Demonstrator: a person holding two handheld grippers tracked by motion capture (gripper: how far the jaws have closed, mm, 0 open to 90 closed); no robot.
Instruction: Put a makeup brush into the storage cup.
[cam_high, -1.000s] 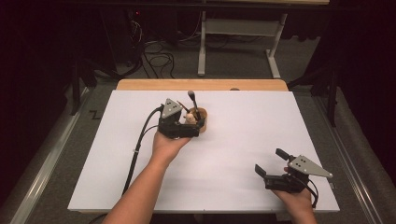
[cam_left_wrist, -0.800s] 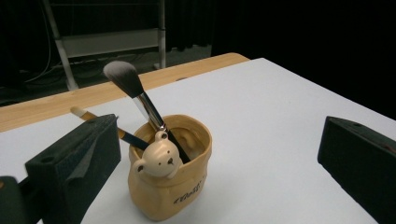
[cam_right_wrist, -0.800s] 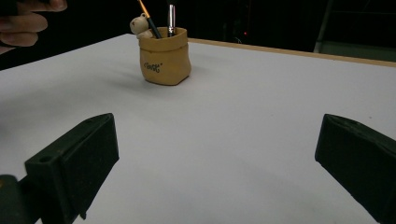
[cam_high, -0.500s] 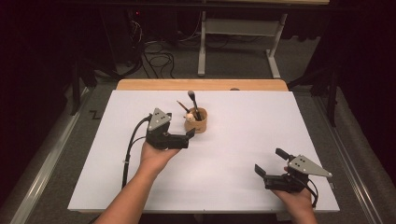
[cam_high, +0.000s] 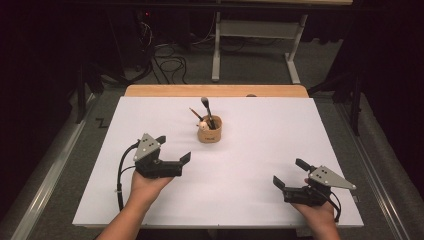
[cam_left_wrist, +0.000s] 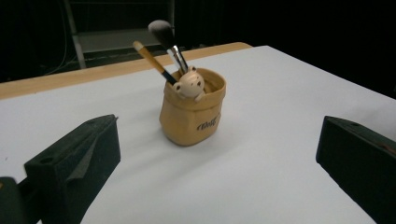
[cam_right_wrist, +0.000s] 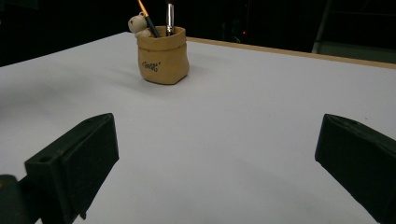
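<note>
Both claws, left claw (cam_high: 175, 148) and right claw (cam_high: 289, 173), sit wide open and empty, so the brush cup (cam_high: 209, 131) stands free on the table (cam_high: 260, 150).

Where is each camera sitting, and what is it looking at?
High view: sits above the person's side of the white table, looking forward and down; shows both forearms, the left gripper and the right gripper.
Left gripper view: rides the left gripper, looking between its open jaws at the tan pot with two brushes and a small bear figure.
Right gripper view: rides the right gripper, looking low across the table; its open jaws rise at the bottom.
Shared: all three show the tan pot.
</note>
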